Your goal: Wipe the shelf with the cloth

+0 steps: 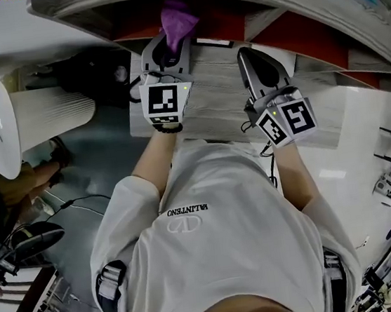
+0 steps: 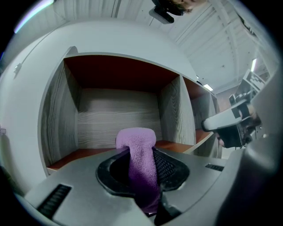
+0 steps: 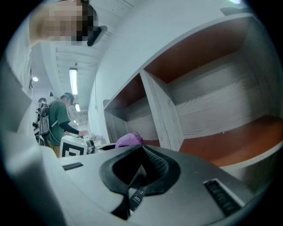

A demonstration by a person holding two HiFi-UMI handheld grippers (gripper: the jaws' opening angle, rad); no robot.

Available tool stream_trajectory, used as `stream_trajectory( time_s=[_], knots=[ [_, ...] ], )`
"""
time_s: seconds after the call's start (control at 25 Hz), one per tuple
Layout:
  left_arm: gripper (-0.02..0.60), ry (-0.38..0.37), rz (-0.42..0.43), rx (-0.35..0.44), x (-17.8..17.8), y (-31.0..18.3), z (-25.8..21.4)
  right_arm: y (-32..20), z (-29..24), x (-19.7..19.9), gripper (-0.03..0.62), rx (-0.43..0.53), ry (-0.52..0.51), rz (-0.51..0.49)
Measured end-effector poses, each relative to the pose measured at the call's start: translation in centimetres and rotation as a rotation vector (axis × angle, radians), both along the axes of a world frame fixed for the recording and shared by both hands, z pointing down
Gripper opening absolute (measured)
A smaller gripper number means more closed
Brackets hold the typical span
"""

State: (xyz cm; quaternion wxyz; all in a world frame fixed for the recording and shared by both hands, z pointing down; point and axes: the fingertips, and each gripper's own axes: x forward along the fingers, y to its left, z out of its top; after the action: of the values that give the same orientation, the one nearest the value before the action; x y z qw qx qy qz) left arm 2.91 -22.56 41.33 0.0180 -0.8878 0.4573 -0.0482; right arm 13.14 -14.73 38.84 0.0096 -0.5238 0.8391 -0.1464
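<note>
Left hand-held gripper (image 1: 167, 51): jaws clamped on the cloth (image 2: 139, 152), with no gap visible beside the fabric. The cloth is purple with a looped terry texture. It is pinched into a narrow band between the jaws, and a rounded fold bulges out past the tips. In the left gripper view it sits at lower centre, in front of an open shelf (image 2: 116, 112) compartment. I cannot tell whether it touches the board.

Right hand-held gripper (image 3: 141, 149): jaws together, nothing between them. In the head view it sits right of centre, beside the left one and apart from it, pointing at the neighbouring compartment.

Shelf materials: grey wood-grain back panel and upright dividers, matte. The top and bottom faces inside the compartments are red-brown and smooth. The outer casing is white and curved. The compartments are box-shaped.

Gripper bodies: grey moulded plastic. The black jaw pads have a fine ribbed texture.

Right gripper view, middle left: the cloth's fold shows just above the marker cube (image 3: 72, 146) on the left gripper. A person in a green top (image 3: 59, 119) stands further back.
</note>
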Motion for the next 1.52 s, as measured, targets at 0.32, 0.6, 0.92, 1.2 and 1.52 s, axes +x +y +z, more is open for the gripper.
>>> stream_trajectory(
  time_s=[0.32, 0.6, 0.92, 1.2, 1.52],
  knots=[
    [0.086, -0.019, 0.06, -0.024, 4.0, 1.3, 0.1, 0.6, -0.4, 1.7, -0.002, 0.008, -0.009, 0.018],
    [0.086, -0.027, 0.073, -0.034, 5.9, 1.9, 0.2, 1.0, -0.3, 2.6, -0.002, 0.006, -0.016, 0.024],
    [0.086, -0.026, 0.098, -0.038, 7.9, 2.5, 0.2, 1.4, 0.0, 3.4, -0.002, 0.006, -0.02, 0.029],
    [0.086, -0.047, 0.139, -0.047, 9.6, 3.0, 0.3, 1.6, 0.3, 4.2, -0.002, -0.002, -0.029, 0.036],
    [0.086, -0.075, 0.18, -0.048, 10.6, 3.3, 0.3, 1.6, 0.3, 4.4, -0.002, 0.001, -0.035, 0.042]
  ],
)
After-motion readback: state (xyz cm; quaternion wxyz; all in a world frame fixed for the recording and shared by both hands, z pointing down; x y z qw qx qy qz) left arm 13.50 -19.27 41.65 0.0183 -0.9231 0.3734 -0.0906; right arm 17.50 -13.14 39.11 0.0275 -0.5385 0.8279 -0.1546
